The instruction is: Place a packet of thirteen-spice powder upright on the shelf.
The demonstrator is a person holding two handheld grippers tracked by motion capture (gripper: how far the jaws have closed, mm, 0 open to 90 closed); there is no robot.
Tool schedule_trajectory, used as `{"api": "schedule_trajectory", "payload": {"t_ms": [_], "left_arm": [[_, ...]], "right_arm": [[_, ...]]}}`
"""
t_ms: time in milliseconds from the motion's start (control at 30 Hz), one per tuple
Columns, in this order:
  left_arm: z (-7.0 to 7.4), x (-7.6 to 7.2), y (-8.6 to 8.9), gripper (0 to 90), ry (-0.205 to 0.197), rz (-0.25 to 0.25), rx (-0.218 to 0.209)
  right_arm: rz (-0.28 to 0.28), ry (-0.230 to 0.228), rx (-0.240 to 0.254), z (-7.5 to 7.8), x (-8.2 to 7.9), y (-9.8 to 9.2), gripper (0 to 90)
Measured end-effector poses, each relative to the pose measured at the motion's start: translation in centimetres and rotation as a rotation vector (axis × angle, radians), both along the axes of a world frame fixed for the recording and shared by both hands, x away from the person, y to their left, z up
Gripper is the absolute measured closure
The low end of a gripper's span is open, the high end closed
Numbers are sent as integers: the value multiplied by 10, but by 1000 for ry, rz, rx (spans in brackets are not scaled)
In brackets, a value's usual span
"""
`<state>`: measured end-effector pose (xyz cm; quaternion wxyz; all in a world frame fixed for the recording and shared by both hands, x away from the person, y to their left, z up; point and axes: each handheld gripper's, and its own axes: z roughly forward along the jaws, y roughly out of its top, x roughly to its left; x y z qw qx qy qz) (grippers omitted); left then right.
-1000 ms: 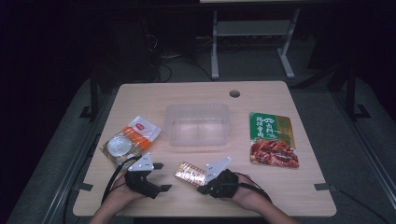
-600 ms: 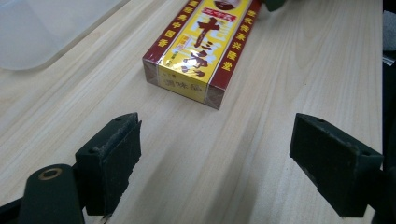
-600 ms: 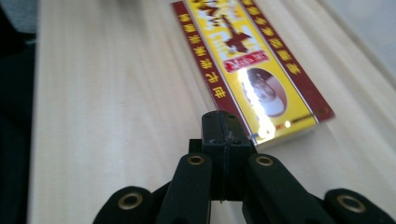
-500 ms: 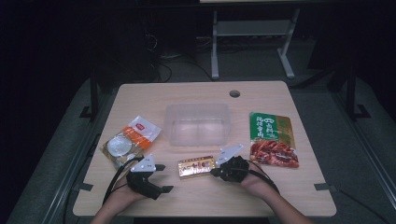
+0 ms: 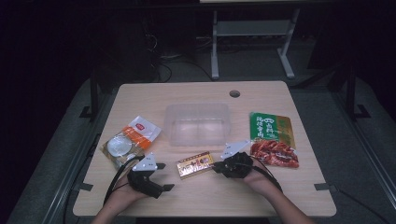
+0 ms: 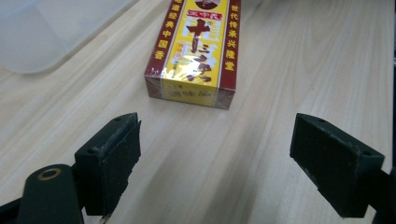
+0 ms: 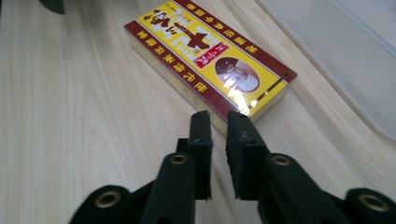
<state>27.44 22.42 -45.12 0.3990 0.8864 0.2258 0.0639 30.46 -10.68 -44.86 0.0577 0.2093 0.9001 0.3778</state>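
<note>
1 yellow box (image 5: 195, 164), 1 clear tub (image 5: 198, 123), 2 snack bags (image 5: 273, 139); left fingers (image 6: 219, 163) wide open, right fingers (image 7: 219, 135) just parted, nothing between.

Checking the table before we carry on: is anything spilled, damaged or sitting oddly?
Nothing stands out. The yellow-and-red flat box lies flat on the wooden table, intact, slightly angled beside the clear plastic tub. The orange-white pouch and green-red packet lie flat too.
</note>
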Motion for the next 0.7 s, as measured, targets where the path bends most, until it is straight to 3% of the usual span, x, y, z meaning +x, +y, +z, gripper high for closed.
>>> {"api": "schedule_trajectory", "payload": {"t_ms": [33, 67, 100, 300, 433, 700], "left_arm": [[1, 1, -1, 156, -5, -1, 3], [1, 3, -2, 156, -6, 3, 3], [2, 7, -5, 151, -5, 11, 1], [5, 12, -13, 134, -13, -8, 27], [8, 20, -20, 126, -23, -24, 56], [6, 41, -39, 125, -3, -62, 92]], "right_arm": [[-4, 12, 1, 0, -1, -3, 649], [-4, 12, 1, 0, -1, -3, 649], [-16, 32, 0, -1, -2, -5, 569], [-39, 40, -2, 0, -6, -16, 424], [-68, 44, -7, 1, -11, -28, 375], [-102, 67, 11, 0, -20, -51, 333]]}}
